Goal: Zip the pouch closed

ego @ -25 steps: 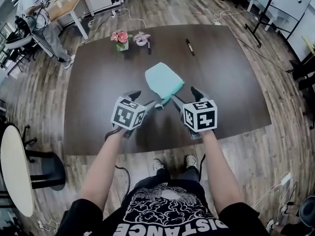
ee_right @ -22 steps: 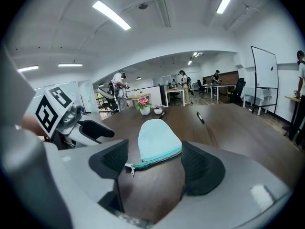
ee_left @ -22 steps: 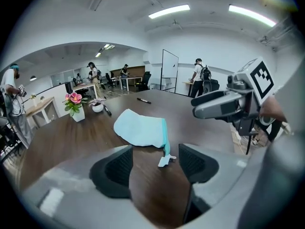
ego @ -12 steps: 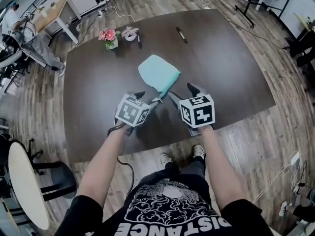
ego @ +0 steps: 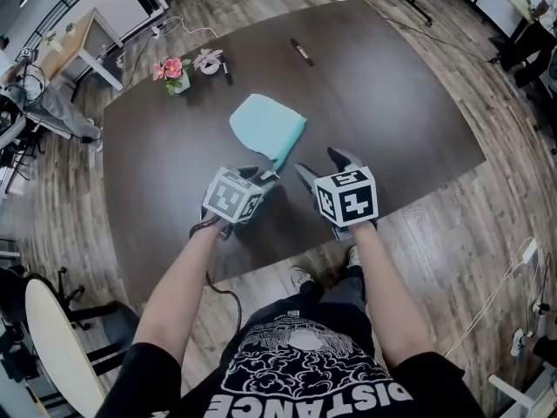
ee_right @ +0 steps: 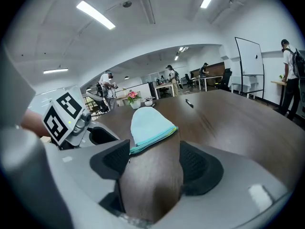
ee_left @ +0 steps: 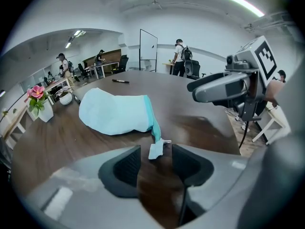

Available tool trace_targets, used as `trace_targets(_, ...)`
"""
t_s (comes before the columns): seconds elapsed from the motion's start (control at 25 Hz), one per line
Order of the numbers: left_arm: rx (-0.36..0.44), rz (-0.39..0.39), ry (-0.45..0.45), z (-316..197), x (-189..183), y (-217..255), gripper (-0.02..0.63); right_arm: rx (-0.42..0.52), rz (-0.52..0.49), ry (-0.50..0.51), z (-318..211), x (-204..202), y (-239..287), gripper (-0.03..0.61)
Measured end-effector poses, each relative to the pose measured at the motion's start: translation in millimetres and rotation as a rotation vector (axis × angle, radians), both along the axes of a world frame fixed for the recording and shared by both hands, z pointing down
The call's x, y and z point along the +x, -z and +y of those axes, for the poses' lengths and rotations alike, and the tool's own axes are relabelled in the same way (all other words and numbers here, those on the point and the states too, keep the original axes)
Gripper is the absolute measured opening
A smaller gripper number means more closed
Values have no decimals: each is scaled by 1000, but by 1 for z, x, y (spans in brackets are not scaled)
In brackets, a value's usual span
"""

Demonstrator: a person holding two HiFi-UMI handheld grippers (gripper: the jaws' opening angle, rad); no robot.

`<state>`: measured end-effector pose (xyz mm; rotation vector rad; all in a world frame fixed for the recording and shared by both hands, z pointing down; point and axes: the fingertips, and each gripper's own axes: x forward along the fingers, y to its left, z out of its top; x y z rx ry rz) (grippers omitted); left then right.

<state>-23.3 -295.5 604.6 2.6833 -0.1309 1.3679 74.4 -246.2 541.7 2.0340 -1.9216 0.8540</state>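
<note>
Grippers both stood unclenched, jaws just narrowing: left gripper (ego: 259, 176) with the pale zip tab (ee_left: 156, 150) between its jaws, not pinched; right gripper (ego: 320, 165) over bare worktop (ego: 392, 103). Teal pouch (ego: 264, 124) lay mid-worktop, long axis far-left to near, zip end pointing near.

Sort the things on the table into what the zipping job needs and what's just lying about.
For the job: light blue pouch; fabric tab at its zipper end.
Lying about: flower pot; black marker; second dark pen; small pink-and-white item.
</note>
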Motion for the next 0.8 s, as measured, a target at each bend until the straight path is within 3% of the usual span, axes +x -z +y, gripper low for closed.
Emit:
trace_targets(0.28, -28, -15, -26, 3, 0, -14, 161, -13, -11, -41, 6, 5, -10, 310)
trace_targets(0.56, -41, 0, -19, 1, 1, -11, 28, -22, -11, -44, 8, 4, -12, 304)
trace_targets(0.8, -119, 54, 34, -2, 2, 0, 21, -25, -2, -19, 2, 1, -9, 301)
